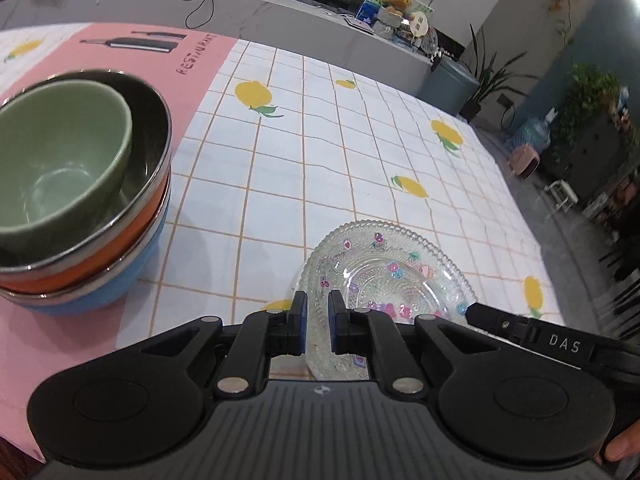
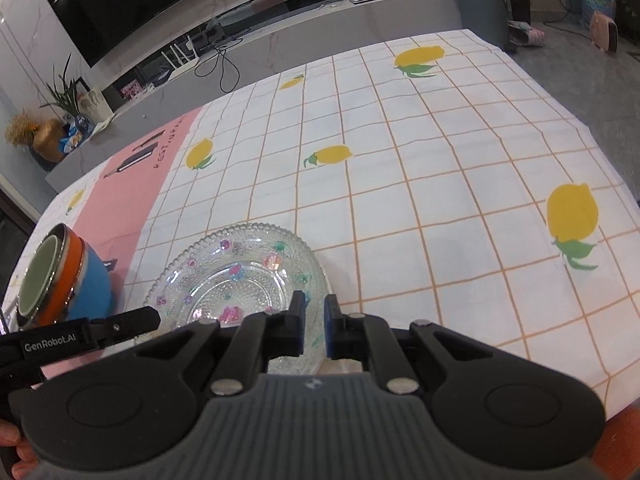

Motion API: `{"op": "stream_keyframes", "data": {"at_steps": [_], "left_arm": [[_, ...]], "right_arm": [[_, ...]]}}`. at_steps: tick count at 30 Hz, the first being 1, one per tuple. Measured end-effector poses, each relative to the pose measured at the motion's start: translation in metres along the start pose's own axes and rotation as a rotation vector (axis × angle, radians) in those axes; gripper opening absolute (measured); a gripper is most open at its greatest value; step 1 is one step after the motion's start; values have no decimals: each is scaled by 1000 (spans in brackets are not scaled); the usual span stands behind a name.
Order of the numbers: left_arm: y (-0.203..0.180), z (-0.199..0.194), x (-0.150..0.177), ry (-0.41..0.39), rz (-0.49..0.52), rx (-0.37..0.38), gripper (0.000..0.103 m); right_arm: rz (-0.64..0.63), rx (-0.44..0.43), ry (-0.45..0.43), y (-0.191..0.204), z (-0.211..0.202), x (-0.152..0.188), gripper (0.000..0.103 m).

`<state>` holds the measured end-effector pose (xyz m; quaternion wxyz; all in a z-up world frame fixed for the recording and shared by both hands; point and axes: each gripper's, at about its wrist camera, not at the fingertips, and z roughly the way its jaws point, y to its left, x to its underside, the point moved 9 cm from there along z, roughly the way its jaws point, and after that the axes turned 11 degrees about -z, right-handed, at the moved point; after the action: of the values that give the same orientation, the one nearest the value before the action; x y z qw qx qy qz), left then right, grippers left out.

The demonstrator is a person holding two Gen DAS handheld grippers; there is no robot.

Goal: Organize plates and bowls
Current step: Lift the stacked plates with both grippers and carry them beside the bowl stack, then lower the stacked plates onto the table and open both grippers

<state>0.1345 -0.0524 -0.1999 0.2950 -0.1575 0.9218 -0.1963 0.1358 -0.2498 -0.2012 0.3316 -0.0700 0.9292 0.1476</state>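
A clear glass plate (image 1: 384,276) with small coloured flower prints sits near the table's front edge; it also shows in the right wrist view (image 2: 240,276). My left gripper (image 1: 318,320) is shut on the plate's left rim. My right gripper (image 2: 314,322) is shut on its right rim. A stack of bowls stands to the left: a green bowl (image 1: 60,160) inside a steel bowl with an orange outside (image 1: 136,228), on a blue bowl (image 1: 132,280). The stack shows in the right wrist view (image 2: 68,276) too.
The table has a white checked cloth with lemons (image 2: 400,184) and a pink placemat (image 1: 120,60) under the bowls. A grey counter (image 1: 280,12) with clutter runs behind. The table's right edge (image 2: 624,184) drops to the floor.
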Motion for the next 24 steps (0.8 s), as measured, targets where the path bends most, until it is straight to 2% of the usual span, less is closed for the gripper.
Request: {"op": "stream_keyframes", "data": {"at_steps": [5,13,19,24], "left_arm": [[0,1,1,2,36,-30,11],[-9,3,7,8,170,-75,14],[-12,1,9,22,249,-70,15],[-12,1,9,28,252,-68,15]], "right_arm": [[-73,45,3,7,1,-1,5],[-132,84,18,11,3,-2,3],[-112,75,23,9,1,-2,3],[-83,61,29,6,1,-3,3]]}}
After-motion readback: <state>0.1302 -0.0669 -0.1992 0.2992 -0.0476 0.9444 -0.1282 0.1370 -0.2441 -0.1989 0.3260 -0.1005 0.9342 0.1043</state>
